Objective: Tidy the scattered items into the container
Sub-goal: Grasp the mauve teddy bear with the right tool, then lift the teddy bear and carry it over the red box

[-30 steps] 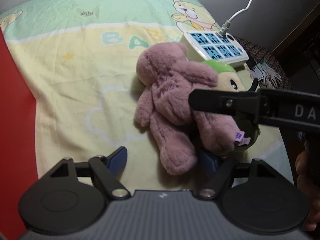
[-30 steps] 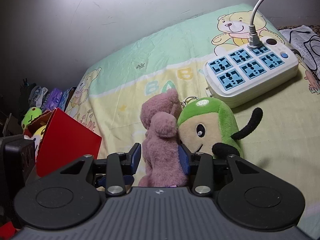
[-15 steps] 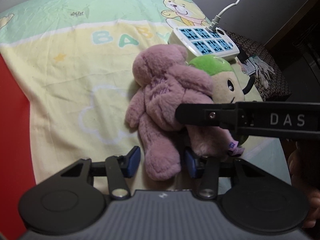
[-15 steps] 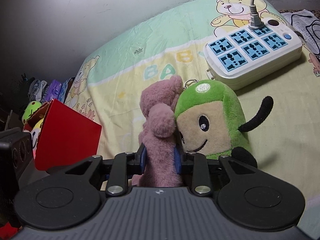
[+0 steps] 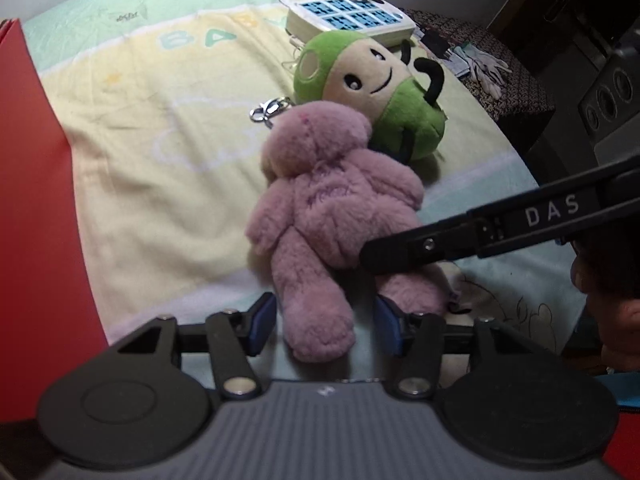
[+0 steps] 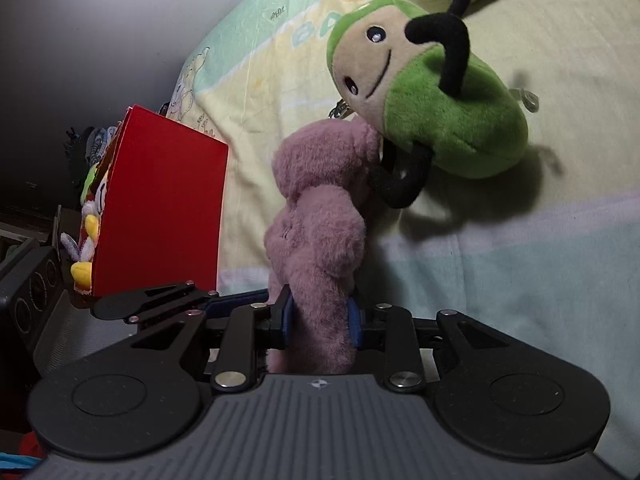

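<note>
A pink plush bear (image 5: 332,216) hangs lifted above the blanket, also in the right wrist view (image 6: 320,216). My right gripper (image 6: 320,318) is shut on its lower body; its arm crosses the left wrist view (image 5: 480,232). My left gripper (image 5: 324,322) is open, with one bear leg between its fingers, not squeezed. A green plush toy (image 5: 380,92) lies on the blanket just behind the bear, also in the right wrist view (image 6: 432,92). The red container (image 6: 160,208) stands at the left with several plush toys inside; its wall fills the left edge of the left wrist view (image 5: 36,216).
A white power strip (image 5: 348,16) with a plugged cable lies at the far end of the baby blanket (image 5: 160,128). A dark speaker (image 5: 608,96) and a patterned cloth with gloves (image 5: 488,68) are at the right. Another speaker (image 6: 28,292) sits by the container.
My right gripper closed on the pink bear and lifted it away from the green toy, toward the red container. The green toy tipped over. My left gripper stayed open around a bear leg.
</note>
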{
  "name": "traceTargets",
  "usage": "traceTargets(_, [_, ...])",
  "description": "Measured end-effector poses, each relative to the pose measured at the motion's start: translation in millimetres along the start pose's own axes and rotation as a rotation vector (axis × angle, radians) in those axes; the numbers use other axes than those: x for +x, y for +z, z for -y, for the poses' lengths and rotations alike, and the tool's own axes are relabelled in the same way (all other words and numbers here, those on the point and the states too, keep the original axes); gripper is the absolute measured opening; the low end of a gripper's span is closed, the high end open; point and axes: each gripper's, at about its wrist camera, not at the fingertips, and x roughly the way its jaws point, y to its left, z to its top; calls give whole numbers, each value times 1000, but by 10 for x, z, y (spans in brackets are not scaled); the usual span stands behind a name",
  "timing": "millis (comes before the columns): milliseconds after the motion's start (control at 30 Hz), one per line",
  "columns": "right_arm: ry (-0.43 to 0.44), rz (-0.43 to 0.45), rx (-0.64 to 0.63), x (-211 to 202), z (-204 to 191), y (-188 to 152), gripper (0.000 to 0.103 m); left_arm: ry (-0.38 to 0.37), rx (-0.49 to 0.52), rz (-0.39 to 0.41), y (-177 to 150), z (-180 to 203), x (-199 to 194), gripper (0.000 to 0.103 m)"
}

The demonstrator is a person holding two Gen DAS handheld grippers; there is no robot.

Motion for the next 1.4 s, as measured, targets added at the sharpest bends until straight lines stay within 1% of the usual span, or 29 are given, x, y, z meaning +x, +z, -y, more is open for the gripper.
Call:
traceTargets(33, [-9,9,4,-9,8,0,33,16,-8,20,20,-8,-13,69])
traceTargets(100, [-24,38,6,-36,5,28,39,35,-18,48,71,-13,-19,72])
traceTargets(133, [-25,57,0,-50,-3,48,41,36,-20,57,107,-10,-10,74])
traceTargets(167, [-26,76,-9,-58,-19,64,42,34,-20,63,144,-13,15,74])
traceTargets(200, [-31,96,-19,-51,-36,95,48,33,-21,63,185,-13,59,75])
traceTargets(233, [-45,107,-26,-33,-46,120,51,30,-28,57,220,-21,117,75])
traceTargets(267, [-61,114,-27,-6,-40,143,53,25,-42,49,239,-25,169,74])
traceTargets(300, [-63,121,-26,23,-25,161,54,18,-54,43,257,-42,207,70])
traceTargets(333, [-57,130,-18,49,-2,179,55,7,-67,35,269,-62,239,67])
traceTargets(400, [-32,149,21,72,54,208,55,-2,-65,44,283,-57,245,65])
traceTargets(533, [8,146,77,138,154,245,56,5,-47,49,290,-15,269,65])
traceTargets(667, [-29,132,0,149,49,271,53,13,-48,39,355,16,313,65])
traceTargets(733, [-26,127,-2,129,50,267,51,9,-46,39,339,13,291,63])
traceTargets(933, [-9,134,-33,-19,17,200,47,3,-26,62,320,119,175,62])
traceTargets(1067, [38,175,-36,-209,-22,158,46,6,3,117,341,230,-49,62])
traceTargets(1200, [91,251,-65,-371,-185,158,46,34,28,202,377,314,-348,62])
traceTargets(1400, [172,333,-145,-539,-559,234,46,67,1,332,404,234,-883,62])
